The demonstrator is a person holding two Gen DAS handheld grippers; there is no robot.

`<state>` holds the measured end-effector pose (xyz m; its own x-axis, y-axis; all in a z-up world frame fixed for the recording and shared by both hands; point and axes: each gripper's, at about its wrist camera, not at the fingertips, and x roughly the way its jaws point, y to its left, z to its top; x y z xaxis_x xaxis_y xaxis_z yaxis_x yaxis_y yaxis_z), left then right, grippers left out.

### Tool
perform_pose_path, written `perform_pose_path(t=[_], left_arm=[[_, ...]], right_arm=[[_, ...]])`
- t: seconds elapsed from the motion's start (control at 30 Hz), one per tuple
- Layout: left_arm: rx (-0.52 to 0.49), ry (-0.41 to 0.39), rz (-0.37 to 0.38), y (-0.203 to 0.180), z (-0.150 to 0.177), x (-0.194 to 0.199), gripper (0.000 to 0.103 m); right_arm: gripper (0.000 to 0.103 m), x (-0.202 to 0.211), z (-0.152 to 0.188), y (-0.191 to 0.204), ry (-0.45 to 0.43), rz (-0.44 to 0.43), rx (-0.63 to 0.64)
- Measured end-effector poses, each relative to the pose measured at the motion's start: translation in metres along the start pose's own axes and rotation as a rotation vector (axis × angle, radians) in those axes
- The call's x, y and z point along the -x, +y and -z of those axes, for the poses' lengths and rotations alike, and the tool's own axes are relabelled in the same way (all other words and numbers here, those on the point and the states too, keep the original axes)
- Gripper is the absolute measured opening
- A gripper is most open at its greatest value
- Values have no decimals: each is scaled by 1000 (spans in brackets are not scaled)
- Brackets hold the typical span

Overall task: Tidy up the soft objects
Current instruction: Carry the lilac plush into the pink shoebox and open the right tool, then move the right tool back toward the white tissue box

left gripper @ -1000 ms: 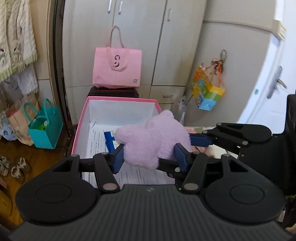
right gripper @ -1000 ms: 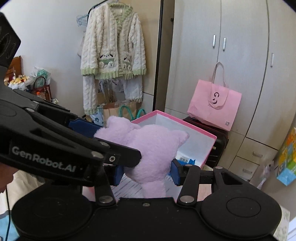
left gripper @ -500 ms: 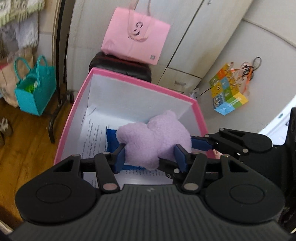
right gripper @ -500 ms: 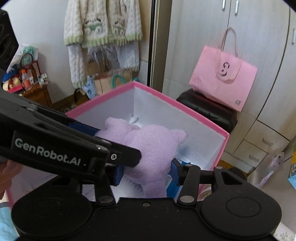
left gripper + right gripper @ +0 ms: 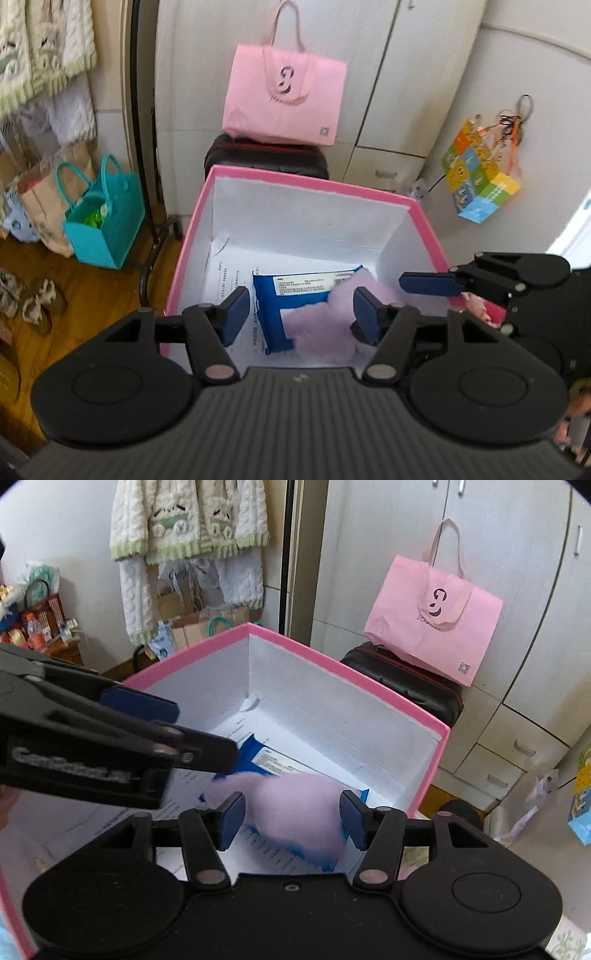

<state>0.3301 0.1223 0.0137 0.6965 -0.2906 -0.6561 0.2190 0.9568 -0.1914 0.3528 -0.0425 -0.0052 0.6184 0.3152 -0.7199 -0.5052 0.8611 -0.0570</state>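
you've let go so the lilac plush toy (image 5: 325,325) drops into the pink box (image 5: 310,181). both the left gripper (image 5: 297,314) and right gripper (image 5: 291,818) have just been opening and stand spread, pinching nothing. the toy lies below them on the blue packet (image 5: 273,306), toward the box's near right corner.

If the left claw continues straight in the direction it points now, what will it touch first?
Most likely the blue packet lying in the pink box, with the purple plush toy just right of that line. The left claw is open and points down into the box; depth is hard to judge.
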Motion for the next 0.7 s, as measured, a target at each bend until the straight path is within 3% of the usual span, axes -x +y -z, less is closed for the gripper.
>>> perform_pose_path(t=[0.2, 0.4, 0.7], left_arm=[[-55, -74, -18, -8, 10, 55, 61], [-176, -106, -44, -34, 21, 114, 63], [-286, -156, 31, -72, 48, 183, 66]], right_arm=[[62, 39, 15, 2, -43, 10, -22], [62, 88, 28, 8, -71, 2, -22], [62, 167, 53, 20, -163, -58, 2]])
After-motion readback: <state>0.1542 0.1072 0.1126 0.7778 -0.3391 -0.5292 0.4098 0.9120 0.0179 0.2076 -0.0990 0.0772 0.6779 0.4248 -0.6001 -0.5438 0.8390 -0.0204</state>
